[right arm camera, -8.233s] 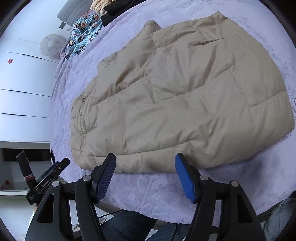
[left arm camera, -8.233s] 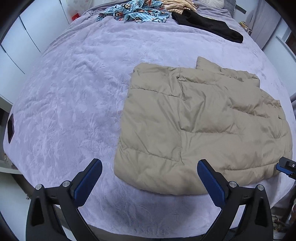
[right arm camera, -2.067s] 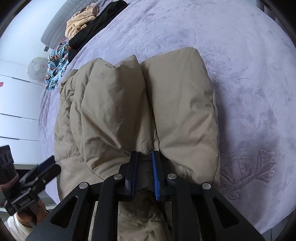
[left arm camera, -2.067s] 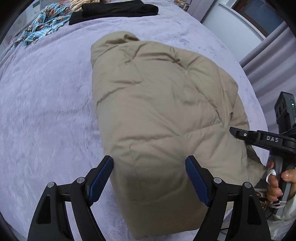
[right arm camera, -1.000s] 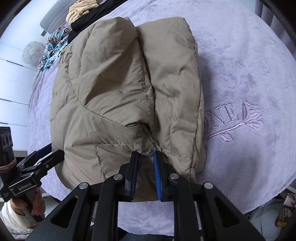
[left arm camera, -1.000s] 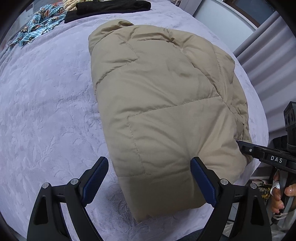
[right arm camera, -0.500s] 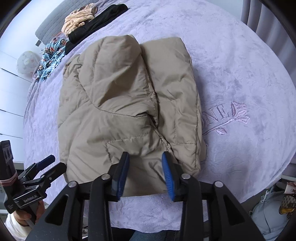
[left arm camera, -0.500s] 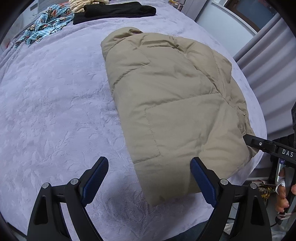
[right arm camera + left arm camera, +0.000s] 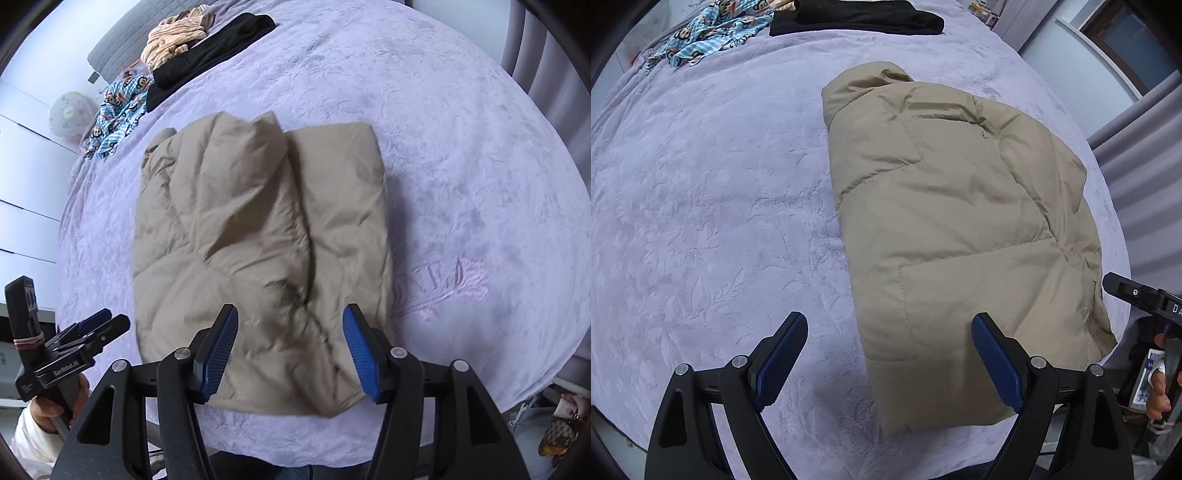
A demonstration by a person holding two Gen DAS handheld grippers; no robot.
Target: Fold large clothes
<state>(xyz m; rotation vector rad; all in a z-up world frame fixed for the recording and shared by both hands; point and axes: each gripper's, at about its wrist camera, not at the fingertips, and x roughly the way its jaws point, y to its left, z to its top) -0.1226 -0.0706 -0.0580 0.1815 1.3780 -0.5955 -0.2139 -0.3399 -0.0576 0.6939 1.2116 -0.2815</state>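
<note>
A tan puffer jacket [image 9: 953, 221] lies folded into a thick bundle on the lilac bedspread [image 9: 701, 206]; the right wrist view shows it [image 9: 258, 258] with two padded lobes side by side. My left gripper [image 9: 886, 354] hangs wide open above the bundle's near left corner, touching nothing. My right gripper [image 9: 290, 347] hovers over the bundle's near edge, jaws opening, pads clear of the fabric. Each view catches the other gripper at its edge: the right gripper [image 9: 1141, 295] and the left gripper [image 9: 85, 343], each held by a hand.
At the far end of the bed lie a black garment [image 9: 857, 16], a blue cartoon-print garment [image 9: 118, 110] and a striped tan one [image 9: 177, 37]. White drawers [image 9: 22, 184] stand left, a grey curtain [image 9: 1145, 155] right. Embroidered lettering [image 9: 443, 284] marks the spread beside the jacket.
My right gripper has let go of the jacket's near edge, opened and lifted away. The left gripper stayed open and drifted left and up, so the bundle now sits further right in its view.
</note>
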